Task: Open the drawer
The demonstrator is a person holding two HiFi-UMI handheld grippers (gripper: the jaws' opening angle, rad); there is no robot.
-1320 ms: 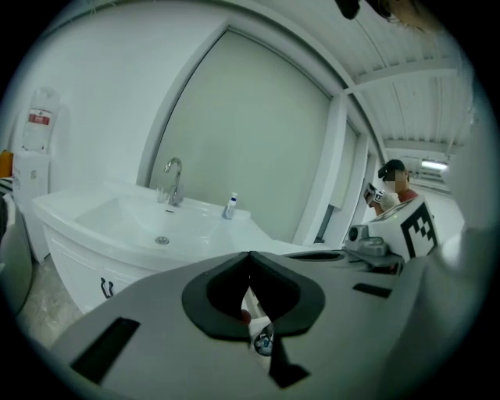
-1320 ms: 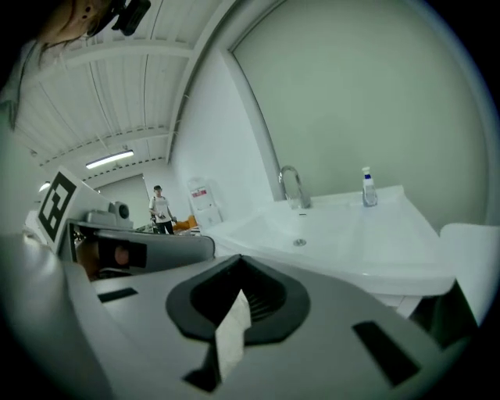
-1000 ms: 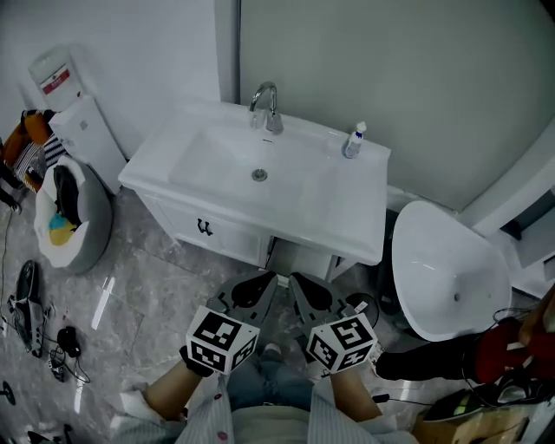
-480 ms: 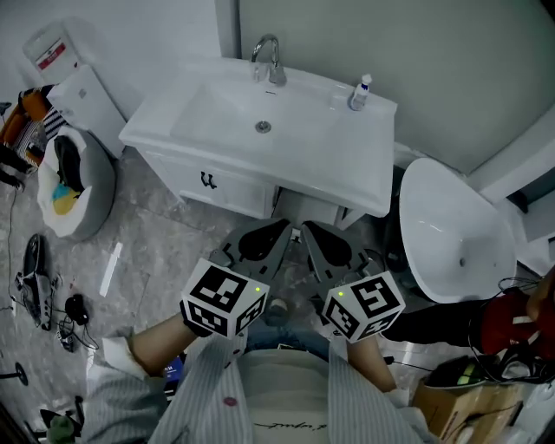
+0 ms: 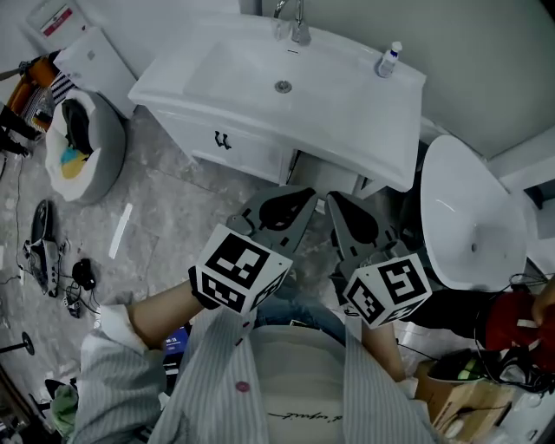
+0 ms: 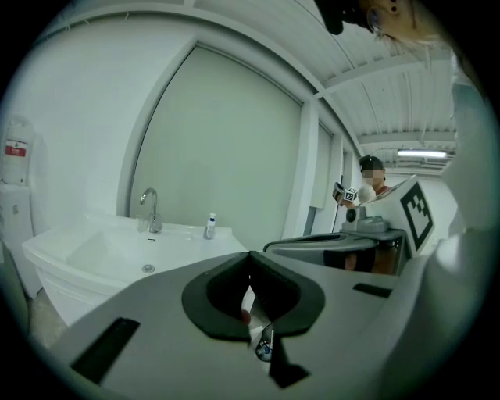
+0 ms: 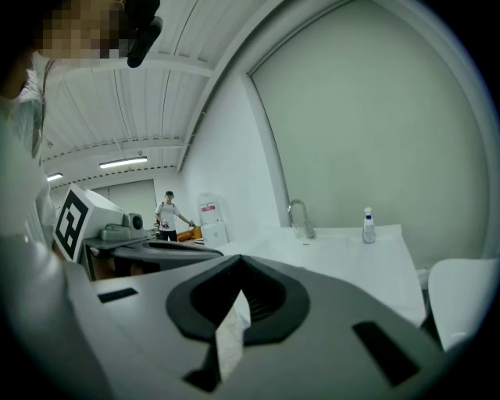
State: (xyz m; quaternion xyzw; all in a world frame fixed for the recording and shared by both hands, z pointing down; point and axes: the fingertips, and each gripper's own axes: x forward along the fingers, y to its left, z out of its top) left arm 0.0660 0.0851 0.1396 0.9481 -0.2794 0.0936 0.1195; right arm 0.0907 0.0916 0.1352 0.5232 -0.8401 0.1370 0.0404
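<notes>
Approaching the drawer: both grippers hang low in front of the vanity, neither touching it, and the drawer front (image 5: 247,154) sits shut under the basin rim.
Left gripper (image 5: 299,195): fingers pressed together at the tips, nothing between them.
Right gripper (image 5: 334,201): fingers pressed together too and empty, just beside the left pair and pointing the same way.
Drawer handle (image 5: 223,140): a small dark pull, ahead of the left fingers and off to their left. It's well apart from them, and further again from the right pair.
Wash basin (image 5: 347,104): fills the space beyond the fingers in both gripper views, with the tap (image 5: 299,26) and a small bottle (image 5: 392,59) at its back edge. The drawer front doesn't show in either of those views, so the fingers look aimed too high for the pull.
Best hand for it: the left, by my read, because its fingers are the nearer pair.
How to do it well: spread the left fingers before closing the distance. Then dip and swing them left until the handle sits squarely between them, pinch firmly, and draw straight back.
Watch for: that pull is small, so fingers closing on its edge will likely slip off. A slanted tug could jam the drawer. Keep the right fingers clear of the drawer's path.
</notes>
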